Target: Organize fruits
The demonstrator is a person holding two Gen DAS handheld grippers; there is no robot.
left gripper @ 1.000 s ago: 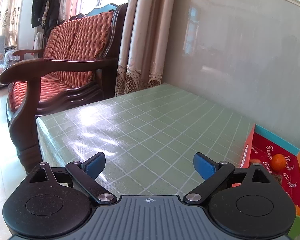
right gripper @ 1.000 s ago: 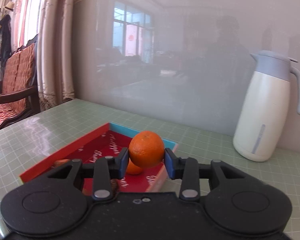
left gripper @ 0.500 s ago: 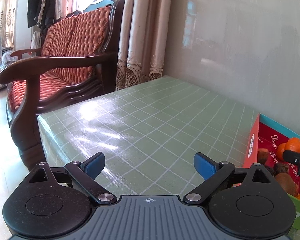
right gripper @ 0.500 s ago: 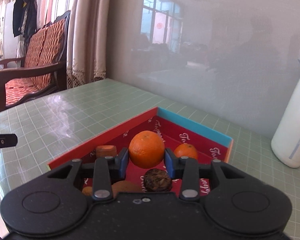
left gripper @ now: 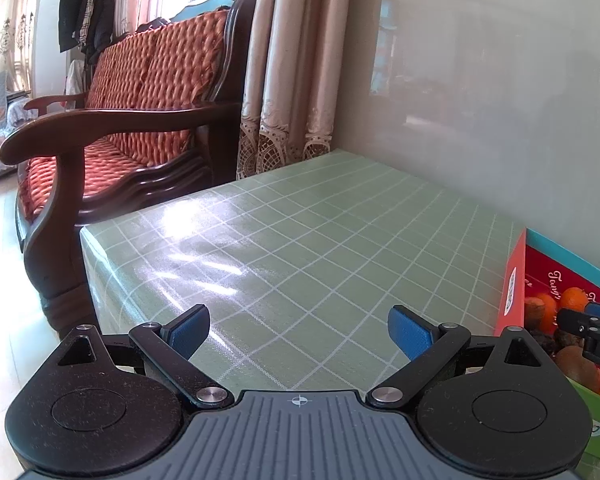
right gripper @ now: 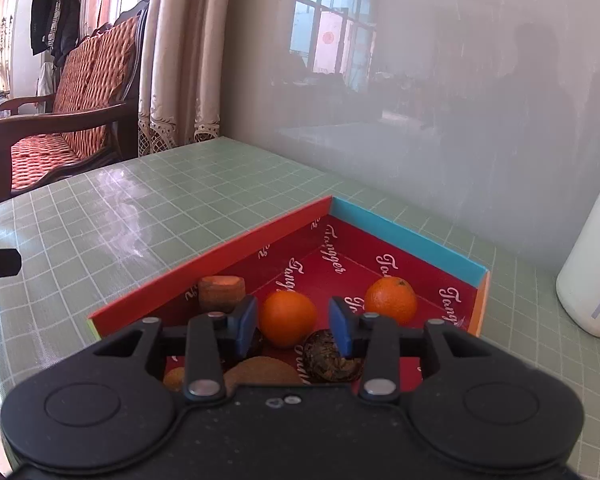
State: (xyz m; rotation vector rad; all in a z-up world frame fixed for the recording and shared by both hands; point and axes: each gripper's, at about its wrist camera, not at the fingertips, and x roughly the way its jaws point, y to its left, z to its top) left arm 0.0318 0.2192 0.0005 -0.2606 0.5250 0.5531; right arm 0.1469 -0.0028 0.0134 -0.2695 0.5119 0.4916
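Observation:
An orange point(right gripper: 287, 318) lies in the red fruit box point(right gripper: 220, 256), between the blue pads of my right gripper point(right gripper: 293, 320). A gap shows on its right side, so the pads do not press it and the gripper is open. A second orange point(right gripper: 391, 300), a dark round fruit point(right gripper: 328, 356), a brown kiwi point(right gripper: 260, 368) and a brown cut piece point(right gripper: 222, 290) lie around it. My left gripper point(left gripper: 298, 330) hangs open and empty over the green checked table point(left gripper: 300, 240), left of the box point(left gripper: 514, 292).
A white thermos jug point(right gripper: 592, 272) stands right of the box near the wall. A wooden armchair with an orange cushion point(left gripper: 120, 120) stands past the table's left end. Bare tablecloth stretches left of the box.
My right gripper carried the orange down over the box, then let it go; the orange now sits lower, in the box. The left gripper stayed where it was.

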